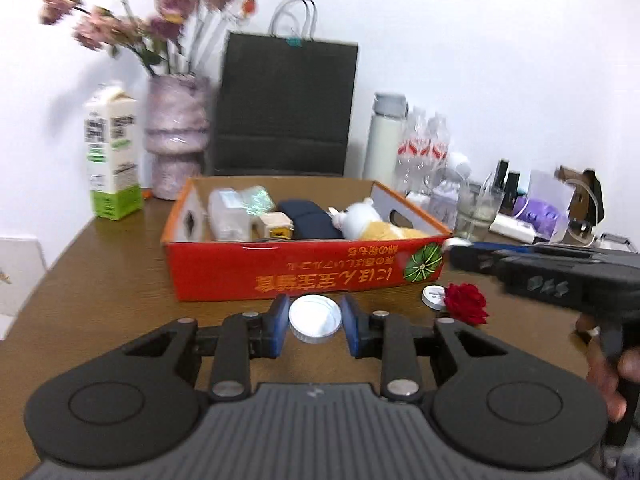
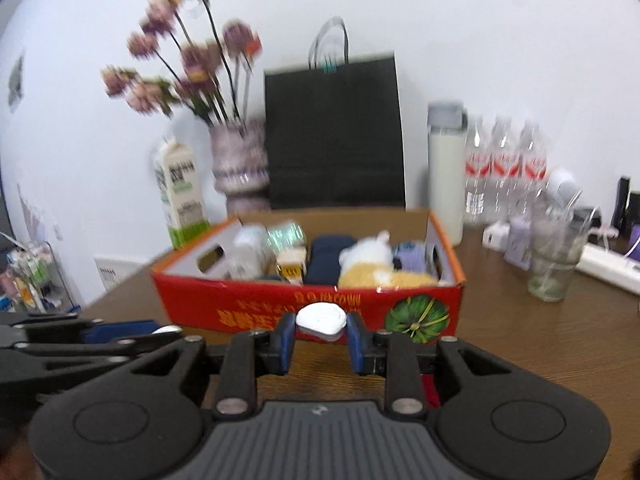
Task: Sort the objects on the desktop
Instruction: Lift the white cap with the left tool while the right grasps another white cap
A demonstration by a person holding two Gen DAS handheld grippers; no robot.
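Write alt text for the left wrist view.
The left claw grips a round white lid above a wooden table, in front of a red cardboard box holding a plush toy and other items. A red rose lies right of it.

The table (image 1: 100,280) is brown with a wood grain. On it the box (image 1: 304,268) is red outside, with yellow-orange lettering, a green striped pumpkin print (image 1: 423,264) at its 4 o'clock corner, and white inner walls. Inside it lie a navy pouch (image 1: 306,218) and a white-and-yellow plush toy (image 1: 376,224). At 11 o'clock from the box, the carton (image 1: 112,156) is white with a green base, and the vase (image 1: 178,136) is mottled pink-lilac, holding dusty pink flowers (image 1: 160,12). At 12 o'clock the paper bag (image 1: 286,108) is black with white handles. The left hand-held gripper (image 1: 315,320), black with blue pads, has a white round lid (image 1: 315,318) between them. A red rose (image 1: 466,303) lies at 3 o'clock from it. The right hand-held gripper (image 2: 321,330) shows a white rounded piece (image 2: 321,318).
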